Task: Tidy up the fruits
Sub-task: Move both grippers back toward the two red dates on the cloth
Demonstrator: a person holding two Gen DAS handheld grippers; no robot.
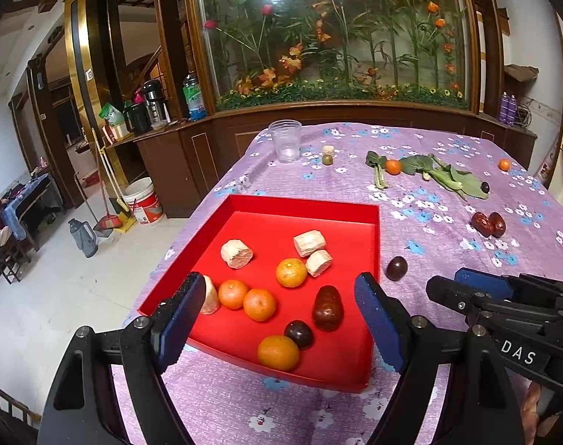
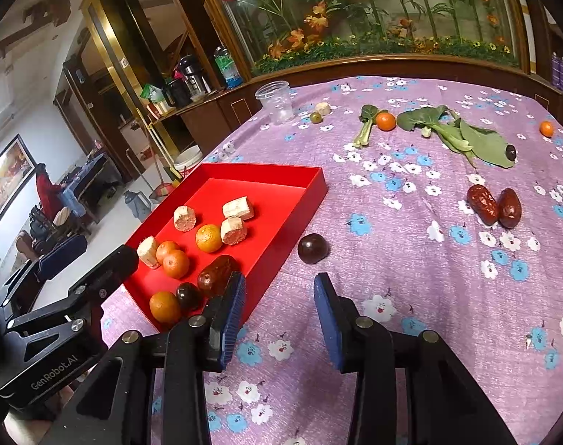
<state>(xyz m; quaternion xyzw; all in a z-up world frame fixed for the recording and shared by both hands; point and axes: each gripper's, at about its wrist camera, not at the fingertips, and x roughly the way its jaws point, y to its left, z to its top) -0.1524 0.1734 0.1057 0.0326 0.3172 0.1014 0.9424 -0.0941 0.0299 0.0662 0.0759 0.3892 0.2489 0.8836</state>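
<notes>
A red tray point(image 1: 303, 205) point(image 2: 311, 189) on the purple flowered cloth holds several mandarins point(image 1: 259, 304), pale fruit chunks point(image 1: 237, 254), a red date point(image 1: 327, 307) and a dark plum point(image 1: 298, 333). A dark round fruit point(image 1: 397, 268) point(image 2: 313, 247) lies on the cloth just right of the tray. Two red dates point(image 2: 494, 205) point(image 1: 488, 223) lie further right. My left gripper point(image 1: 281, 324) is open and empty above the tray's near end. My right gripper point(image 2: 279, 315) is open and empty, just short of the dark round fruit.
Leafy greens point(image 2: 463, 135) with two mandarins point(image 2: 386, 121) point(image 2: 546, 128) and a small dark fruit point(image 2: 510, 152) lie at the back. A clear plastic cup point(image 1: 287, 141), a green fruit point(image 1: 327, 159) and a pale chunk point(image 2: 323, 108) stand at the far left. The table's left edge drops to the floor.
</notes>
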